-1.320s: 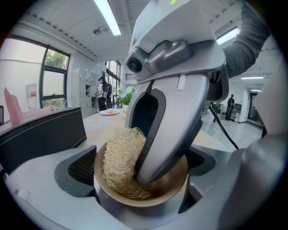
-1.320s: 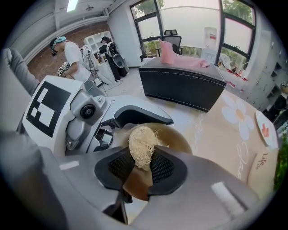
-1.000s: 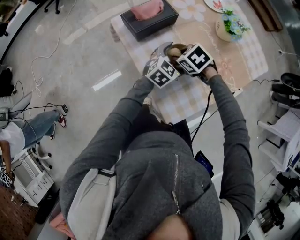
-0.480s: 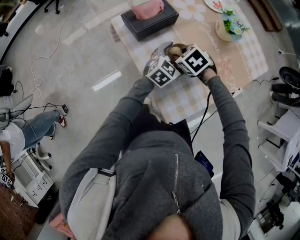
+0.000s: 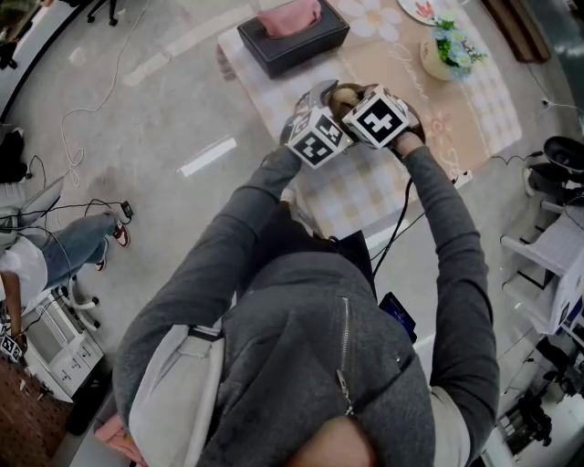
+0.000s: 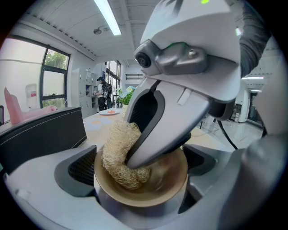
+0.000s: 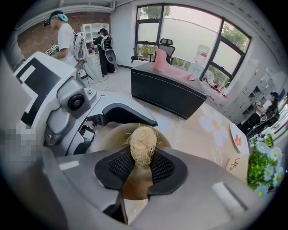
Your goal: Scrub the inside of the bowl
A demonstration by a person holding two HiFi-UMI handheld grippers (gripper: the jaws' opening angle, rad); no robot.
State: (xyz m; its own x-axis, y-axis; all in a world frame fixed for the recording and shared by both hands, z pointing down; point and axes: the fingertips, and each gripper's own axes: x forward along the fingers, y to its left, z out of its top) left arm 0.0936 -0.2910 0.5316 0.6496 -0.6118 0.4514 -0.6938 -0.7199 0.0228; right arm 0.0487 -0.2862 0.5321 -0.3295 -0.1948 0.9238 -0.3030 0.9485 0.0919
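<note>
A tan bowl (image 6: 153, 188) sits tilted between the jaws of my left gripper (image 6: 139, 179), which is shut on its outer wall. A pale fibrous loofah scrubber (image 6: 118, 155) lies against the bowl's inner left wall. My right gripper (image 7: 141, 162) is shut on that scrubber (image 7: 142, 143) and reaches down into the bowl (image 7: 110, 134). In the head view both grippers meet above the table, left gripper (image 5: 315, 114) and right gripper (image 5: 363, 98), with the bowl (image 5: 344, 94) mostly hidden between them.
A table with a checked cloth (image 5: 365, 187) lies under the grippers. A black tissue box (image 5: 292, 36) stands at its far left, a flower pot (image 5: 450, 50) and a plate (image 5: 418, 9) at the far right. People stand in the background (image 7: 65, 36).
The right gripper has shifted slightly within the bowl with the scrubber in it. The left gripper and bowl have barely moved.
</note>
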